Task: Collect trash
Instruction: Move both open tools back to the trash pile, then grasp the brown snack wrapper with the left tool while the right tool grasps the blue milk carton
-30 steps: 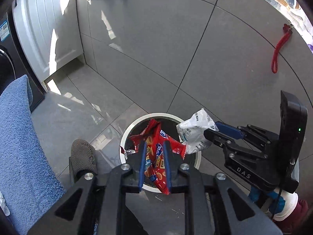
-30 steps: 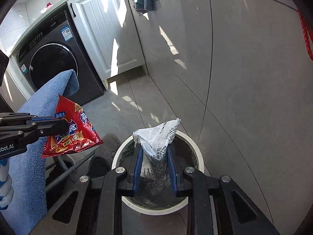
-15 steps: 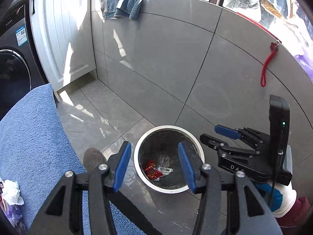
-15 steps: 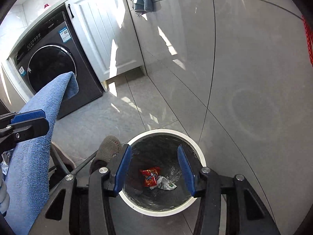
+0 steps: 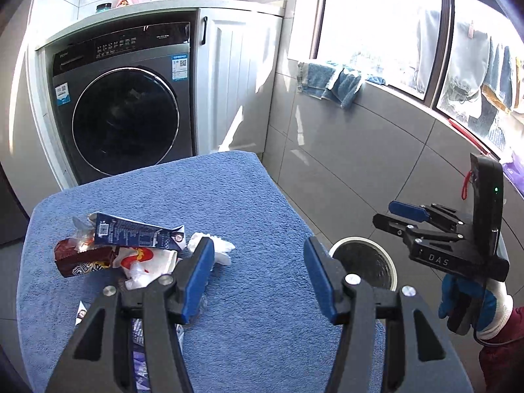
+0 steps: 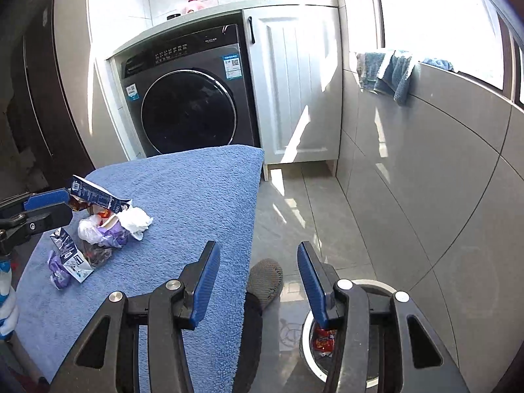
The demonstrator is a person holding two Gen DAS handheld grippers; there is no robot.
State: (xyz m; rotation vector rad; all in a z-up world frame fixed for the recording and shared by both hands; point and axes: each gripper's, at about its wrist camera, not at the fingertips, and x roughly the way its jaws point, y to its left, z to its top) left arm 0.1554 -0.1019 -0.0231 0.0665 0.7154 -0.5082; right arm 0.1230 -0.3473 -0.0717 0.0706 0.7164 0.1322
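I had both tools empty: left gripper (image 5: 258, 273) spread wide over the blue towel (image 5: 229, 196), right gripper (image 6: 255, 281) just as wide, nothing betw. the pads. One red snack wrapper (image 6: 322, 340) was visible in the white-rimmed bin (image 5: 363, 258) on the floor, so part was done. Lots left tho: the pile on the towel's left side, incl. a dark blue carton (image 5: 134, 232), brown packet (image 5: 82, 258), crumpled white tissue (image 6: 136, 221) and purple wrappers (image 6: 111, 235). I judged it maybe partway, w/ the bulk of the trash not yet collected.
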